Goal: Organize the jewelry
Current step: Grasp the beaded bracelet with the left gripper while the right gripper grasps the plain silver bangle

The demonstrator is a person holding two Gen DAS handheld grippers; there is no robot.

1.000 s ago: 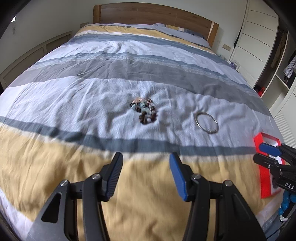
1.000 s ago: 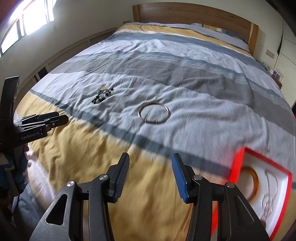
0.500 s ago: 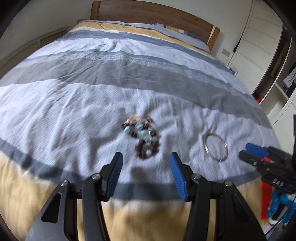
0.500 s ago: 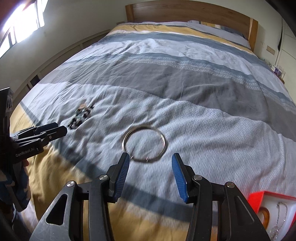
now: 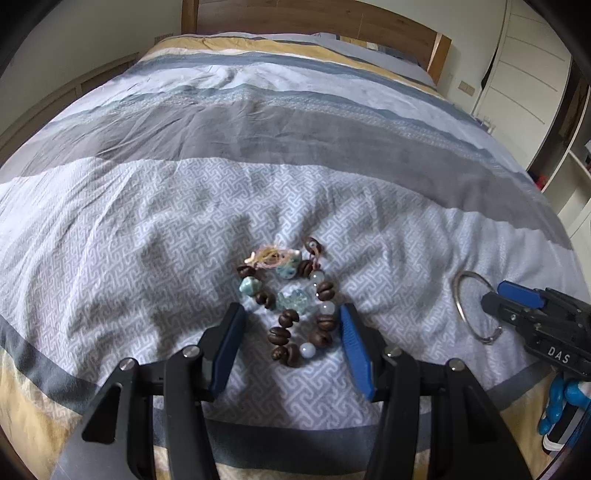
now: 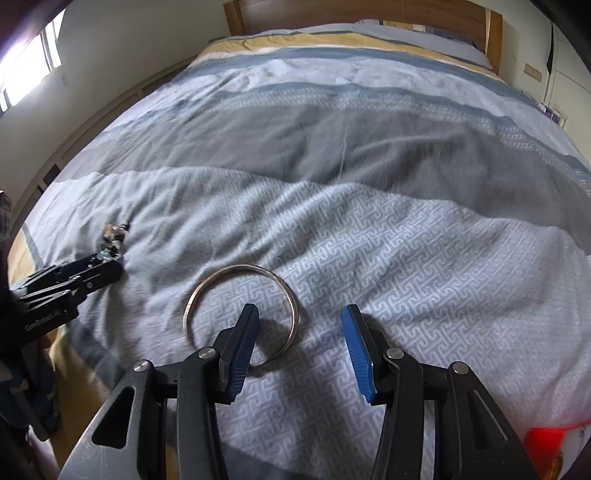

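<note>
A beaded bracelet (image 5: pixel 295 306) of brown, pale blue and white beads lies bunched on the patterned bedspread. My left gripper (image 5: pixel 291 317) is open, its fingers on either side of the bracelet's near end. A silver bangle (image 6: pixel 240 314) lies flat on the bedspread. My right gripper (image 6: pixel 301 312) is open, its left finger over the inside of the bangle, and the bangle's right rim lies between the fingers. The bangle (image 5: pixel 476 306) and right gripper (image 5: pixel 517 299) also show in the left wrist view. The bracelet (image 6: pixel 112 242) and left gripper (image 6: pixel 96 269) show at the left of the right wrist view.
The striped bedspread (image 5: pixel 258 155) covers a large bed with a wooden headboard (image 5: pixel 314 22). A corner of a red jewelry box (image 6: pixel 546 439) shows at the lower right of the right wrist view. White wardrobe doors (image 5: pixel 524 62) stand to the right.
Both grippers have moved forward and down toward the bedspread. The left one now straddles the bracelet, the right one has reached the bangle. The red box has slid nearly out of view.
</note>
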